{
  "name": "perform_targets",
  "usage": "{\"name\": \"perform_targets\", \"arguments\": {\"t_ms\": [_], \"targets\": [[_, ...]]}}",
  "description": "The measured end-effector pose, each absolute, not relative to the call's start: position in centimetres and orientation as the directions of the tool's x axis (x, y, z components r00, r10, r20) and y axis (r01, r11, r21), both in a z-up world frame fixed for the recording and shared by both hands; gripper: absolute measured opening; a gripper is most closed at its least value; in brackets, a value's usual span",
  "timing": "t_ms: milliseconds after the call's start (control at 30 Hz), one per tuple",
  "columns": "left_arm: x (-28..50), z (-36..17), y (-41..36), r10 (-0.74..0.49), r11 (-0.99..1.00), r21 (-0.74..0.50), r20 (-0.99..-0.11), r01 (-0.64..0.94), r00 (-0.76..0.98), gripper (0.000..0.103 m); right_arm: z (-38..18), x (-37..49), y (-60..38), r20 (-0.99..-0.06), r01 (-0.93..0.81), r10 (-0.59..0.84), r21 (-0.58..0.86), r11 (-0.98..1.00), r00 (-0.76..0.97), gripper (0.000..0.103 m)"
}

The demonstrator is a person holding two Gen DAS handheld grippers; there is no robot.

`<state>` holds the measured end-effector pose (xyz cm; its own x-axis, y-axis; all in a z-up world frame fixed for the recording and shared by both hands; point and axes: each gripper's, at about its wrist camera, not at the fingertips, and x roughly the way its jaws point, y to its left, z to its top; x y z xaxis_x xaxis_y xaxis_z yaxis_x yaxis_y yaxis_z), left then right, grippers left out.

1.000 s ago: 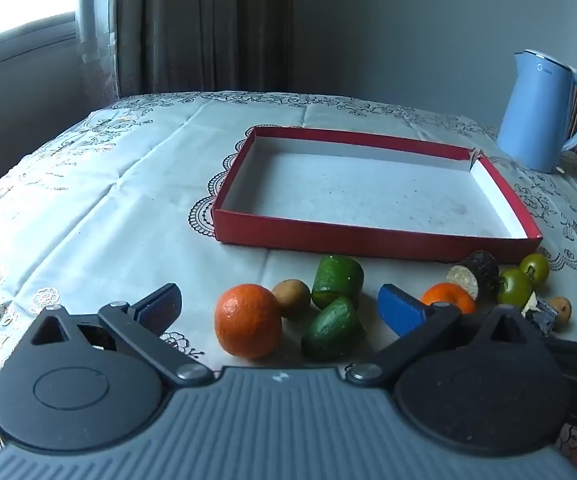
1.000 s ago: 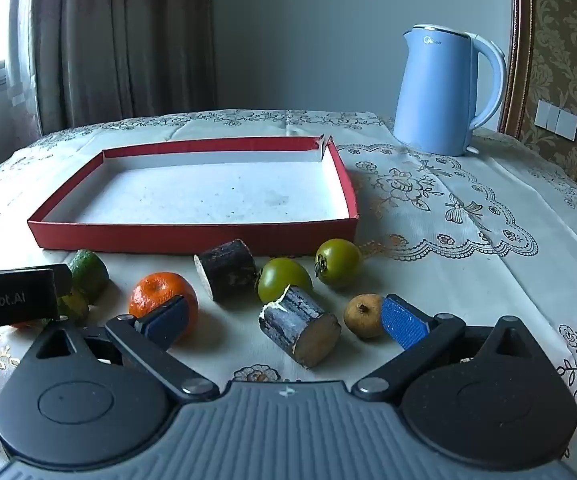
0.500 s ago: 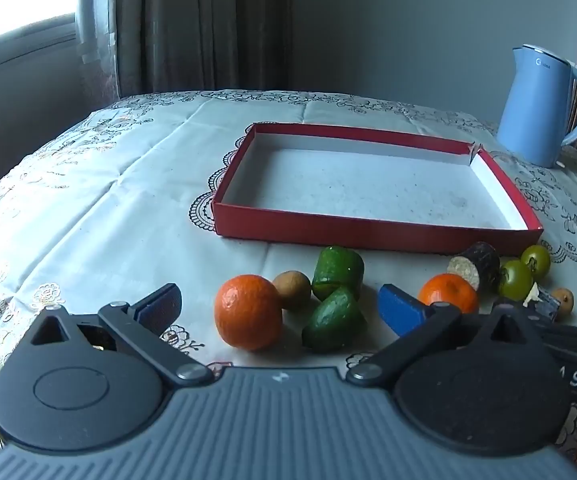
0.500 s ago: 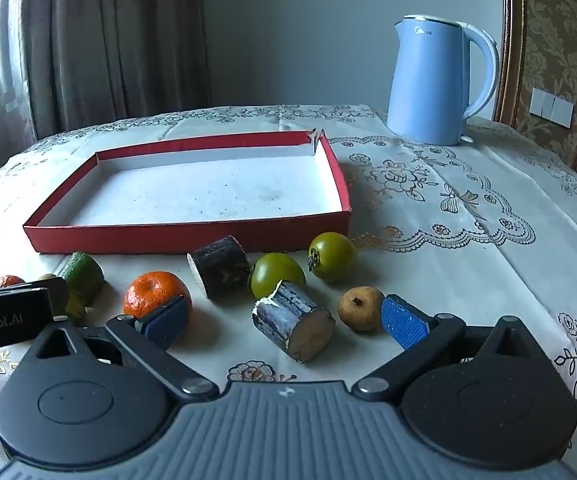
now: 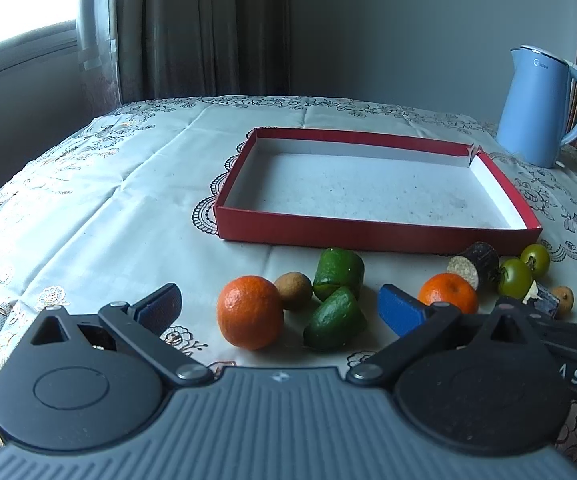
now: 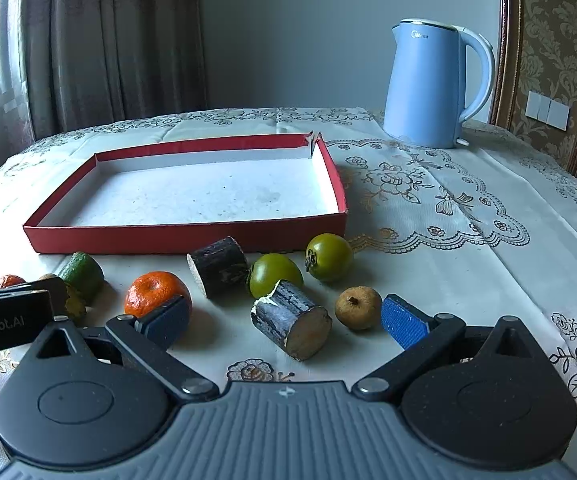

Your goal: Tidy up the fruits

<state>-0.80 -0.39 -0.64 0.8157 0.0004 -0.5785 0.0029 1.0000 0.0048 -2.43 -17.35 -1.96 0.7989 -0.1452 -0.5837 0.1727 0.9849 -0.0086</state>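
Note:
An empty red tray [image 5: 368,236] [image 6: 184,238] lies on the tablecloth. In front of it is a row of produce. My left gripper [image 5: 278,304] is open, with an orange [image 5: 249,312], a small brown fruit [image 5: 293,291] and two green pieces [image 5: 338,272] [image 5: 334,319] just ahead between its fingers. My right gripper [image 6: 286,318] is open around a dark cane piece [image 6: 292,325], with a brown fruit [image 6: 357,307] by its right finger and a second orange [image 6: 152,292] by its left one. Behind lie another cane piece [image 6: 218,266] and two green tomatoes [image 6: 274,274] [image 6: 328,257].
A blue kettle [image 6: 436,84] [image 5: 540,106] stands at the back right of the table. A curtain and window are behind on the left. A carved chair back and wall switches are at the right. The left table edge [image 5: 28,160] drops off beyond the cloth.
Both grippers have drawn back and risen slightly, so the tray and fruits sit a little farther off. Nothing was picked up and no fruit moved.

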Motion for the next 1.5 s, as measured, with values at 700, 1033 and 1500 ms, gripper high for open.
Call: {"name": "perform_targets", "arguments": {"t_ms": [700,1033,1500], "targets": [[-0.95,-0.47,-0.88,0.013,1.0,0.02,-0.568,-0.002,0.823,0.103,-2.04,-2.31,-17.56,-0.586,0.176,-0.146,-0.007,0.984,0.797,0.103],[-0.83,-0.57,-1.04,0.016,1.0,0.025,-0.571,-0.002,0.821,0.103,-2.24,-2.38,-17.63,-0.587,0.181,-0.149,-0.004,0.983,0.796,0.103],[-0.81,-0.94,-0.95,0.004,1.0,0.023,-0.577,0.012,0.817,0.103,-2.56,-2.54,-17.77,-0.59,0.169,-0.139,-0.005,0.986,0.795,0.103]]}}
